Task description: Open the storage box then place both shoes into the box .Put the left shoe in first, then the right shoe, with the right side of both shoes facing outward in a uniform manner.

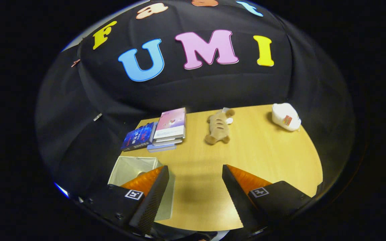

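Note:
My gripper (195, 171) hangs above the wooden table (266, 157), its two fingers spread wide with only bare tabletop between them. Under and behind the left finger (152, 197) sits a pale, translucent storage box (131, 167); the finger hides much of it, and I cannot tell whether its lid is on or off. Whether anything lies inside the box is hidden too.
A stack of books (169, 129) and a dark blue book (139, 136) lie beyond the box at the table's far left. A tan plush animal (218, 126) lies at the far middle, a white plush toy (285, 117) at the far right corner.

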### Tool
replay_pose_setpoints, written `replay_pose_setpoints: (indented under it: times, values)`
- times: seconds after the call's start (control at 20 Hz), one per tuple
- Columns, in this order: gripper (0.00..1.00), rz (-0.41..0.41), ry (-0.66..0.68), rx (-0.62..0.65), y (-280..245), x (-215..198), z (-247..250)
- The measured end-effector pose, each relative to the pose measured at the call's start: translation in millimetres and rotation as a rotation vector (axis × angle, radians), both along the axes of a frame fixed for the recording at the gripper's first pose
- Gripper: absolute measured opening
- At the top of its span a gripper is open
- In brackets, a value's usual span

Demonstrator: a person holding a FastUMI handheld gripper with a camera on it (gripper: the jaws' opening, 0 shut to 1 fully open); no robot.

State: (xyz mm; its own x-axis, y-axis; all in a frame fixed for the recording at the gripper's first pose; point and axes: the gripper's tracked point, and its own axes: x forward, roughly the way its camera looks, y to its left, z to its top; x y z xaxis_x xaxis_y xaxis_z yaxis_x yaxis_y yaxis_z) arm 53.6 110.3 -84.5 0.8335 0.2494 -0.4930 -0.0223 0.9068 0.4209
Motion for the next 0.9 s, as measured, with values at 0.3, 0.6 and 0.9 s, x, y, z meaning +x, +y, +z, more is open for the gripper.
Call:
replay_pose_setpoints:
  times: [0.3, 0.6, 0.9]
  values:
    - [0.99, -0.101, -0.224, -0.102, -59.3, -16.5, 55.6]
    - [0.98, -0.181, -0.419, -0.236, -87.2, -42.4, 105.2]
    - [0.98, -0.205, -0.518, -0.318, -86.8, -65.8, 113.3]
